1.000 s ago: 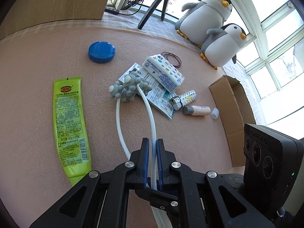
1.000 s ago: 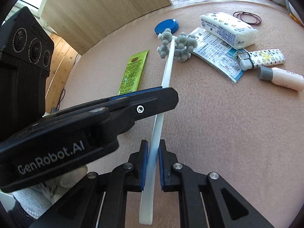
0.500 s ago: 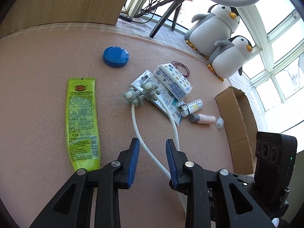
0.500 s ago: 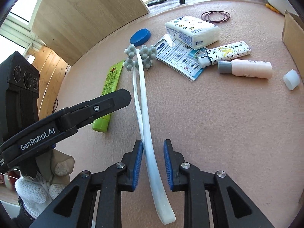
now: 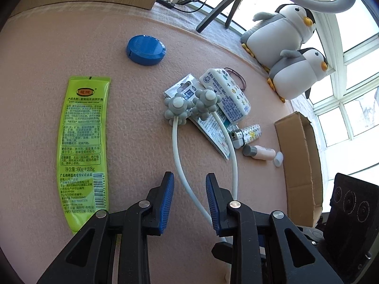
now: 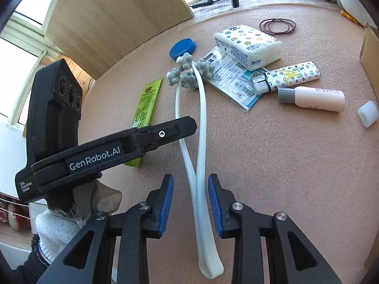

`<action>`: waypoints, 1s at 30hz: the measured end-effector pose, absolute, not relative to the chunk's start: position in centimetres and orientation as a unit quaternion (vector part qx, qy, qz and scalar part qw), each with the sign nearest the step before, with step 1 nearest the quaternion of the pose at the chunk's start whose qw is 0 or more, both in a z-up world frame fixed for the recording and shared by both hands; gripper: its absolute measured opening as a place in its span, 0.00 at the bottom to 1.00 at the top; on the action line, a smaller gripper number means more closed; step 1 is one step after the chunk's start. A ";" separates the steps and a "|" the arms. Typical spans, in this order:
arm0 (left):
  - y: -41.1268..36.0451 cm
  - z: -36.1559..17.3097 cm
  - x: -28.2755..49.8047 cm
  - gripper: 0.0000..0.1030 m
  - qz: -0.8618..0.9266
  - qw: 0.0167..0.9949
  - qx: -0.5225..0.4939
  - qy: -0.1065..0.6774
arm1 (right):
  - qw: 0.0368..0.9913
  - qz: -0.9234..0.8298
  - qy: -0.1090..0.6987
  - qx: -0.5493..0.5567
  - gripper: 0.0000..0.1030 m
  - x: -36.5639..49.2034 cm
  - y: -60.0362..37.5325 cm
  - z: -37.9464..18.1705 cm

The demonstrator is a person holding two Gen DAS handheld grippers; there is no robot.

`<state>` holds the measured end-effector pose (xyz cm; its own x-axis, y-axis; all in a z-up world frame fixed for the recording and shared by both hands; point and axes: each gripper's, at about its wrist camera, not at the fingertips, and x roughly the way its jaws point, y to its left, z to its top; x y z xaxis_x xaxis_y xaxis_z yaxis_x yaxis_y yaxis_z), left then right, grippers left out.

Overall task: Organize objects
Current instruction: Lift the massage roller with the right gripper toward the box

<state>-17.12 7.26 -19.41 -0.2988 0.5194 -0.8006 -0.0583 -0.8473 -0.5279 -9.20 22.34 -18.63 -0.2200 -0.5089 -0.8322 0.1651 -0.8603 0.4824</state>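
Massager (image 5: 189, 108), a two-pronged white wand with knobbly grey heads, is laid on the pink mat (image 5: 47, 47), its heads resting against a card packet (image 5: 210, 127) and its joined handle end lying between both sets of tongs. The left gripper (image 5: 189, 198) and right gripper (image 6: 190, 200) are both seen spread apart, with nothing clamped. The thin prongs are judged light and springy, likely to flex, so hold is best taken at the thicker joined handle. The right view alone shows that handle tip (image 6: 210, 269); the left alone shows the whole carton (image 5: 298, 165), which is possibly the intended destination, though its inside is hidden.
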 end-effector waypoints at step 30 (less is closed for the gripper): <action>16.0 -12.0 -16.6 0.12 0.796 0.269 -0.510 -0.186 | 0.178 -0.824 -0.103 0.529 0.11 -5.8 28.9 -12.6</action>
